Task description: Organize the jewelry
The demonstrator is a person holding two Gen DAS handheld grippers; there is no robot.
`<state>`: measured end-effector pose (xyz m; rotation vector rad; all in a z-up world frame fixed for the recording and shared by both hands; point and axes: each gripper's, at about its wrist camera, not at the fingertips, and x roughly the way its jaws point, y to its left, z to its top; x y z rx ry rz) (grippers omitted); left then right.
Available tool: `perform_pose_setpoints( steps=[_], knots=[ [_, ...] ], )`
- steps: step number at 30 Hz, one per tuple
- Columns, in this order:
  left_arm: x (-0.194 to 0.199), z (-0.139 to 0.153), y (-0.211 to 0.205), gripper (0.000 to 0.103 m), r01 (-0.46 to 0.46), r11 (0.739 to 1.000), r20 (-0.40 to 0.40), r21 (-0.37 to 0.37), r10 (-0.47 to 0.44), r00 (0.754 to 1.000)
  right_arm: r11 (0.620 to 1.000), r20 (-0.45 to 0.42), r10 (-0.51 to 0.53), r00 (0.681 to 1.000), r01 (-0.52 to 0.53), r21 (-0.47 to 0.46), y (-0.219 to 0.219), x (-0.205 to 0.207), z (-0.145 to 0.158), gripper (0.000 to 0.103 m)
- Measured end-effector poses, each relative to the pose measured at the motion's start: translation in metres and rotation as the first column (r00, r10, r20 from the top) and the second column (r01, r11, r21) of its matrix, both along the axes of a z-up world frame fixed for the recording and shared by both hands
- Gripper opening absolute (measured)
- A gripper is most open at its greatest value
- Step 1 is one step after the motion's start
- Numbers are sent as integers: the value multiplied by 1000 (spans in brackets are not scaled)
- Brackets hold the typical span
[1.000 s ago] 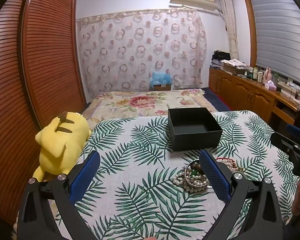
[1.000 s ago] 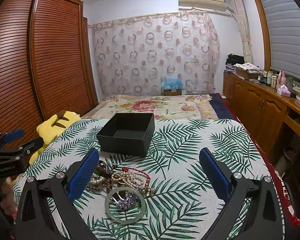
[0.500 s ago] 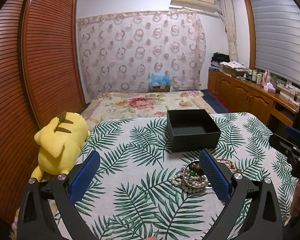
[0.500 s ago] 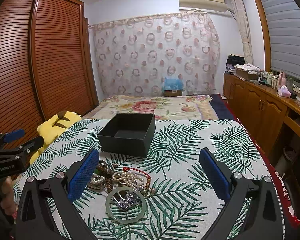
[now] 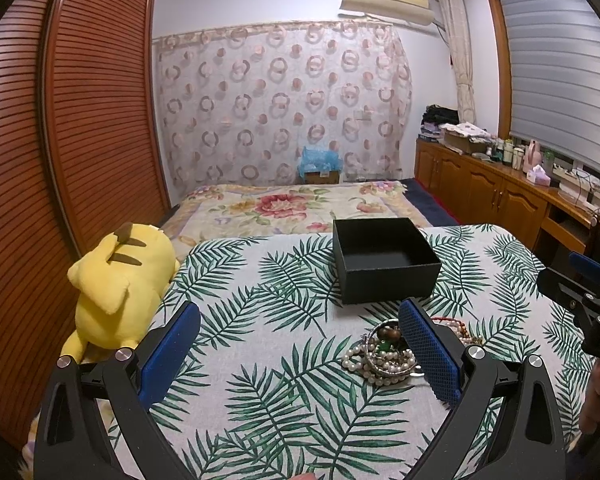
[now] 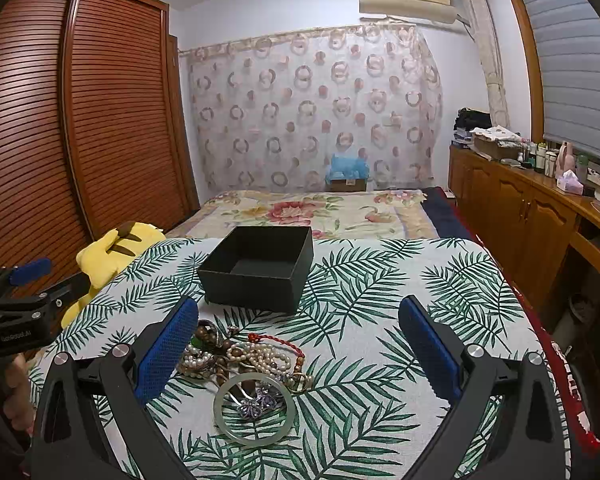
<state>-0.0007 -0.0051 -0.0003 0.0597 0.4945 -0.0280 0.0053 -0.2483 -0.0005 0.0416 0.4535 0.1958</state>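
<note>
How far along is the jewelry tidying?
Barely begun. Done: nothing, the black box looks empty. In hand: nothing, the left tool and right tool are both open. Left: the whole jewelry pile and pale bangle lie on the leaf-print cloth.

A palm-leaf cloth covers the surface; on it sit a black open box, a jewelry heap and a pale bangle.

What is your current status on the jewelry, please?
Left gripper and right gripper open, empty. Jewelry pile loose on leaf-print cloth; black box empty behind it. Nothing in the way.
</note>
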Motion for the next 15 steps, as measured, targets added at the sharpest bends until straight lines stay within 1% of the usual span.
perform_pose_setpoints(
  steps=[15],
  knots=[
    [-1, 3, -4, 96, 0, 1000, -2, -2, 0, 1000, 1000, 1, 2, 1000, -2, -2, 4, -3, 3, 101]
  ],
)
